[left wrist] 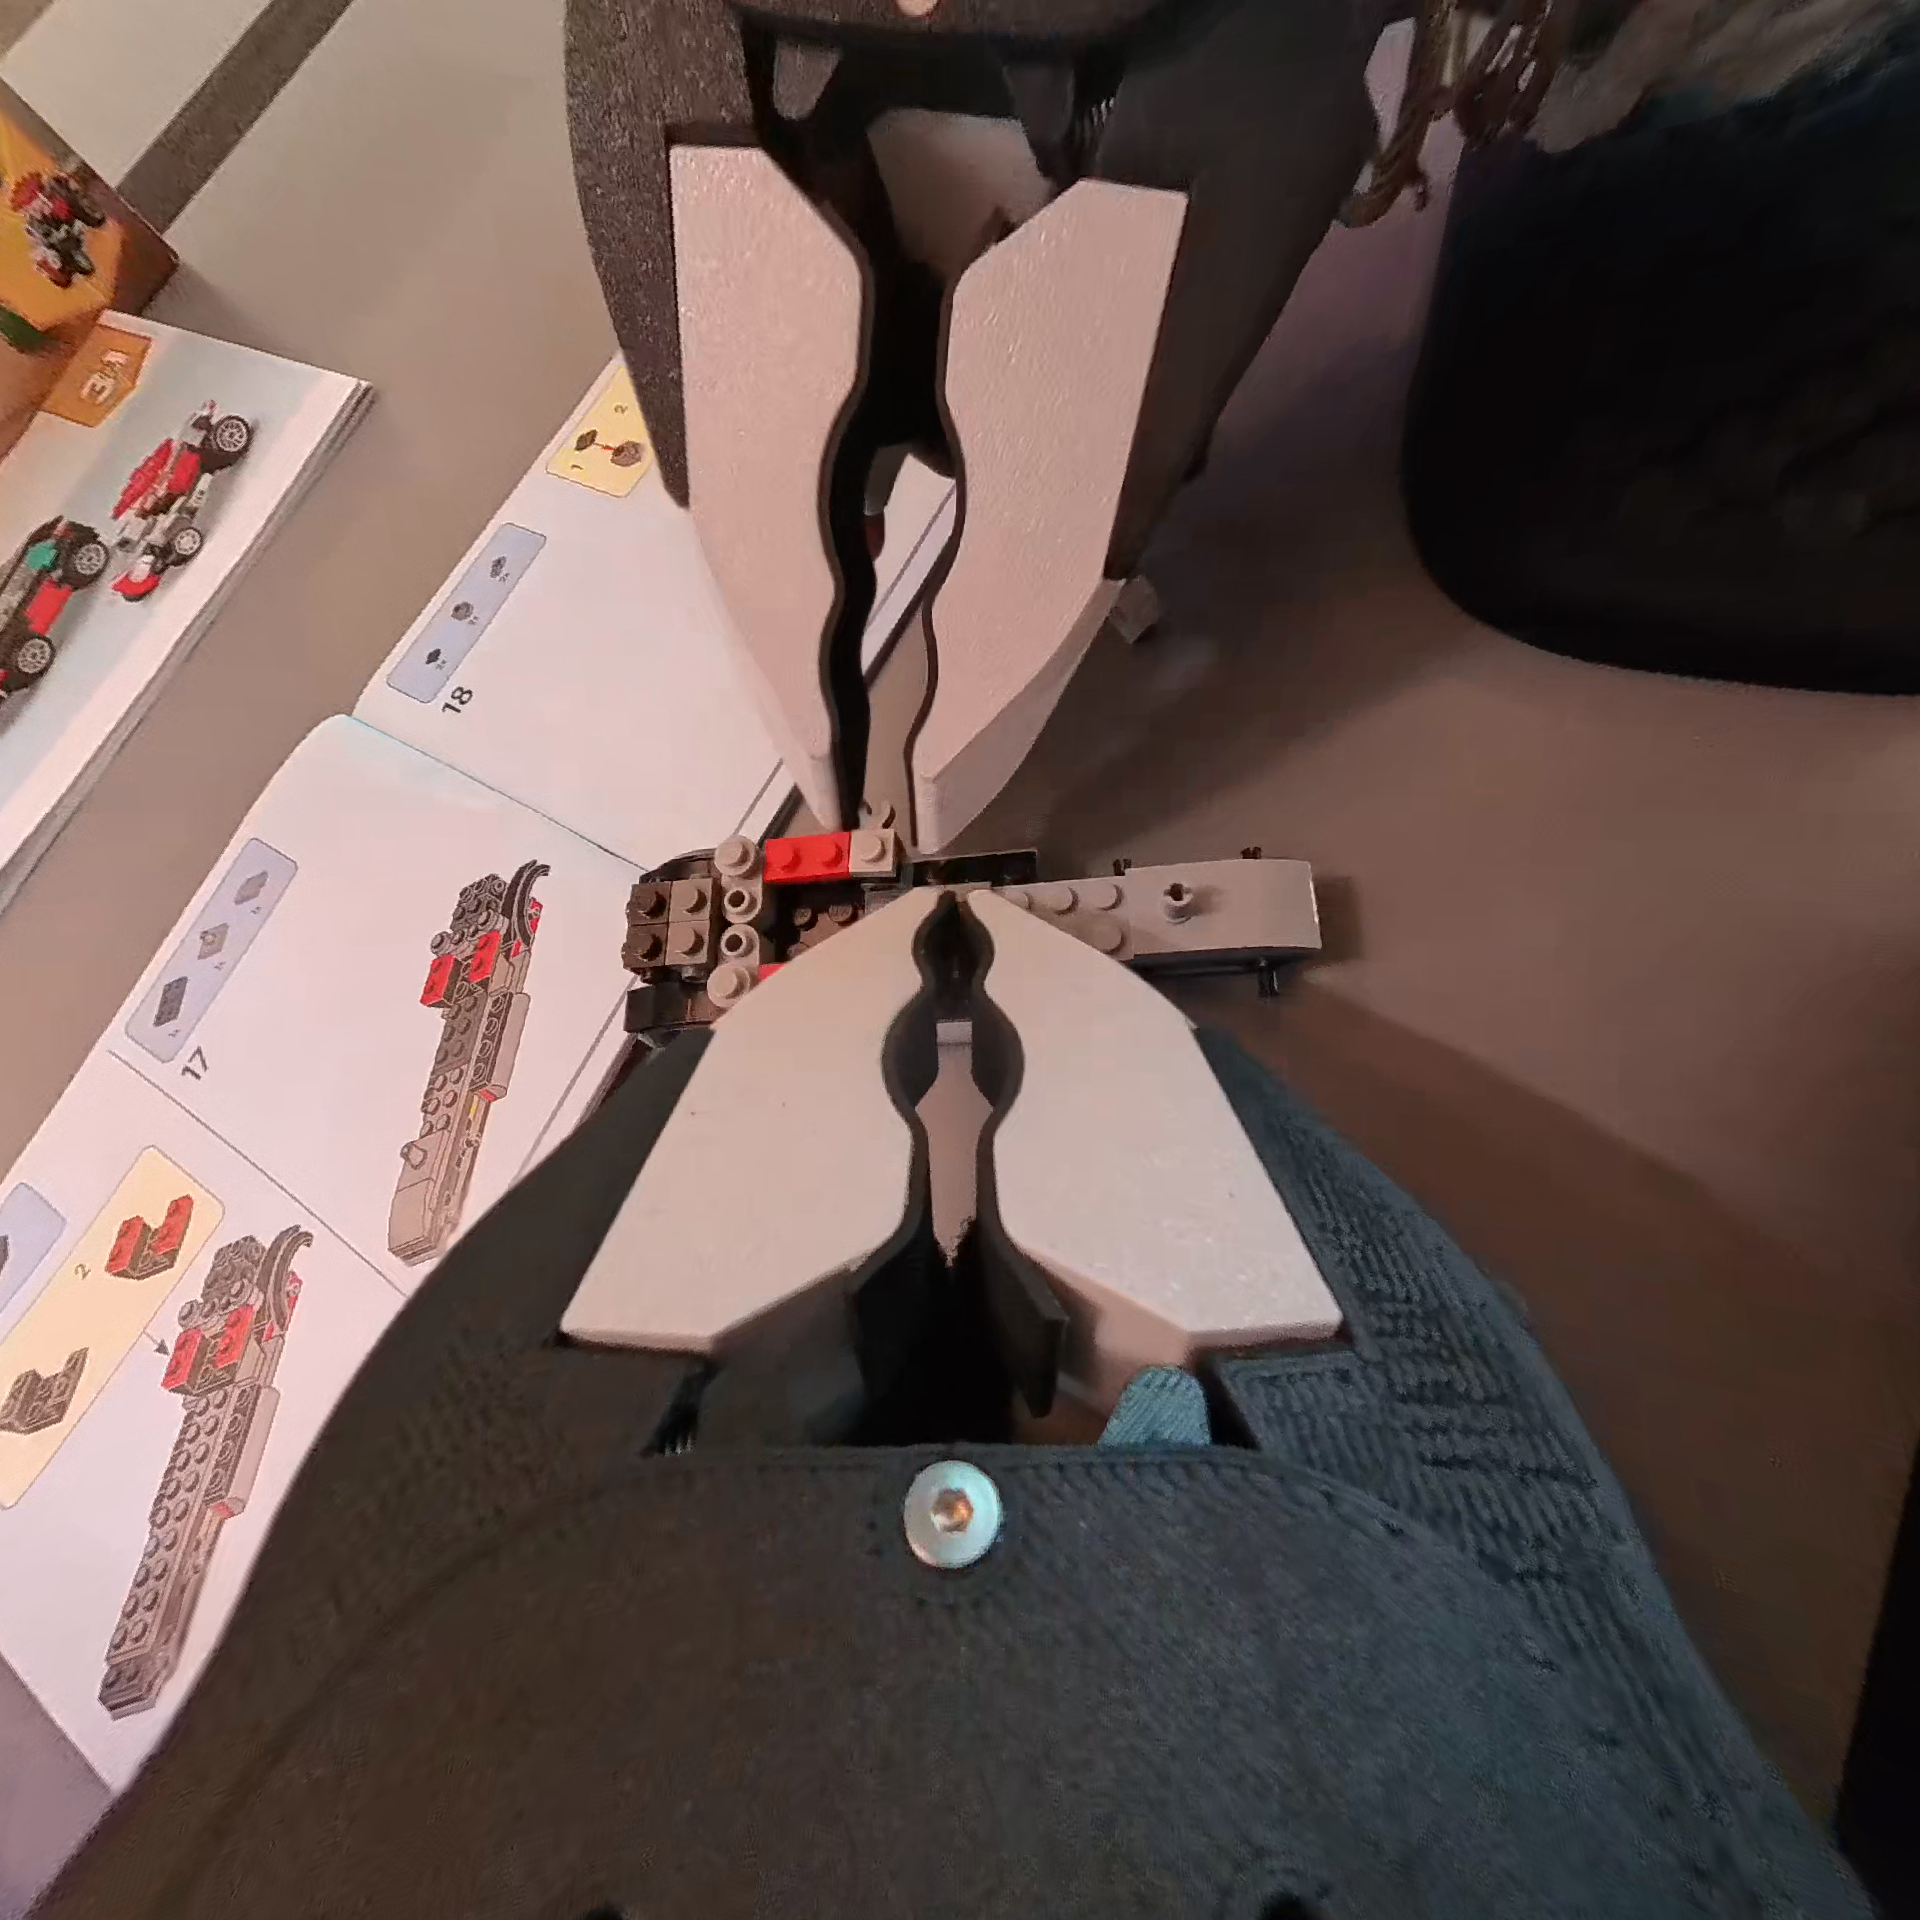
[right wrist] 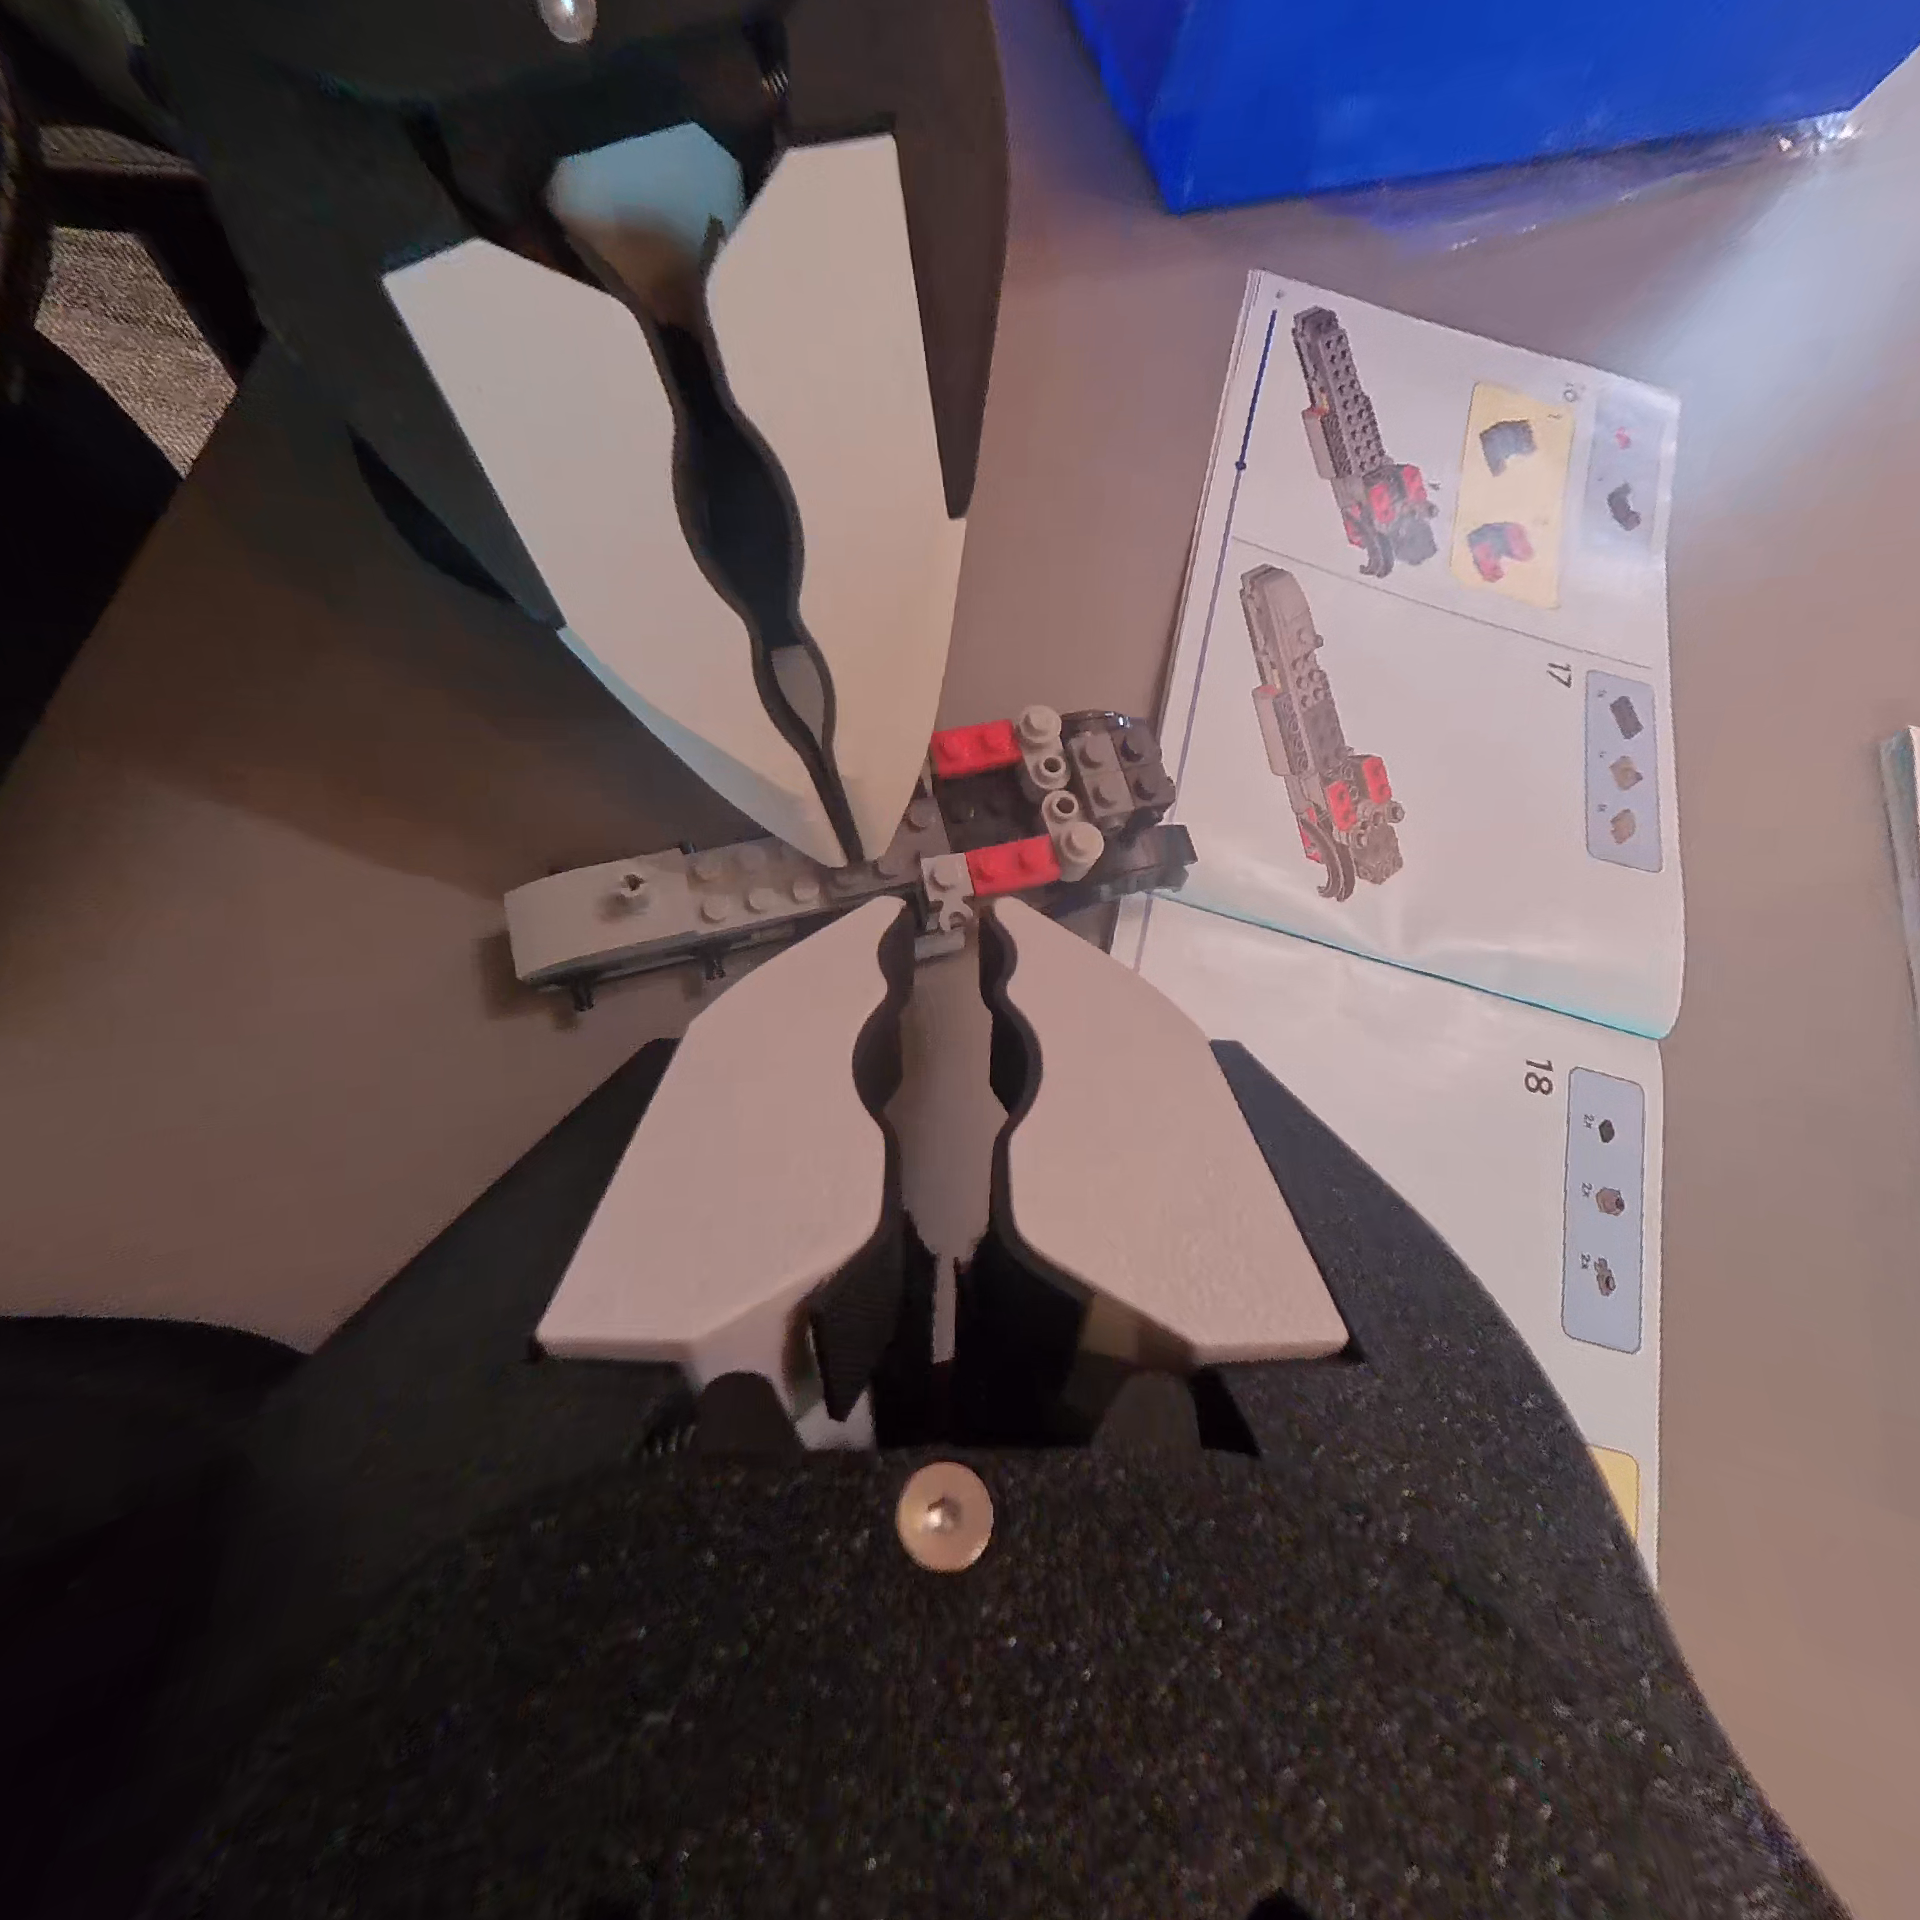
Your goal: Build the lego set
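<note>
A long grey, black and red lego model [left wrist: 1174, 909] lies flat on the table; it also shows in the right wrist view [right wrist: 623, 904]. My left gripper [left wrist: 951, 902] is shut, its tips down on the model's middle, as the right wrist view [right wrist: 850, 860] also shows. My right gripper [right wrist: 940, 914] faces it from the other side [left wrist: 883, 816], shut on a small light grey piece [right wrist: 948, 894]. It holds the piece at the model's edge, beside a red plate [right wrist: 1013, 864]. Whether the piece is seated is hidden by the fingertips.
An open instruction booklet [left wrist: 343, 935] lies beside the model, also in the right wrist view [right wrist: 1455, 727]. A second booklet [left wrist: 135, 540] and the set's box [left wrist: 62, 229] lie beyond it. A blue box [right wrist: 1455, 83] and a dark round object [left wrist: 1683, 416] stand nearby. Both grippers' tips are close together, under 4 cm apart.
</note>
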{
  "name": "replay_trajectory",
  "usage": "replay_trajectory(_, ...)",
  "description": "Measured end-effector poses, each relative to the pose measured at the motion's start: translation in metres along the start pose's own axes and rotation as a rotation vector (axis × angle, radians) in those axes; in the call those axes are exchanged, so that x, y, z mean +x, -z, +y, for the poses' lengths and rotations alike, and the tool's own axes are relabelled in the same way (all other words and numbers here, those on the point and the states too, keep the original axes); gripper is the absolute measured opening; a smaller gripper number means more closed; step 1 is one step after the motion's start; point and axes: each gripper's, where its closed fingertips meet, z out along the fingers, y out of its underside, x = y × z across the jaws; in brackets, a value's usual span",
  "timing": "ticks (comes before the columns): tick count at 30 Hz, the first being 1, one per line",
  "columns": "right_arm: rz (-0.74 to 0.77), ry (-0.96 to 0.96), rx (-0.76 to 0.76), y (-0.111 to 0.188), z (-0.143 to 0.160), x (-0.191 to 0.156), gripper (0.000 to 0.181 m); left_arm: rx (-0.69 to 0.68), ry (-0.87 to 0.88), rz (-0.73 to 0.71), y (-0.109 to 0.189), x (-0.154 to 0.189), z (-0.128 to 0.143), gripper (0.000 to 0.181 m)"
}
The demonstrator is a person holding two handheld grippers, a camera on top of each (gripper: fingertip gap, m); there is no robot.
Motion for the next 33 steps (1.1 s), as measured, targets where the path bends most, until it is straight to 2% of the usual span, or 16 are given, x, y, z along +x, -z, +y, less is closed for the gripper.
replay_trajectory(7,-0.018,0.02,-0.013,0.0019,0.0,0.0009,0.011,0.0,0.07,0.078,-0.0001,0.002,0.0003,0.0)
replay_trajectory(24,-0.153,0.057,-0.081,0.0042,0.0003,-0.0023,0.006,0.014,0.095,0.111,0.0,0.0036,0.0009,0.0)
replay_trajectory(33,-0.207,0.137,-0.157,0.0042,0.001,-0.0025,0.006,0.02,0.101,0.123,-0.0001,0.0039,0.001,0.0)
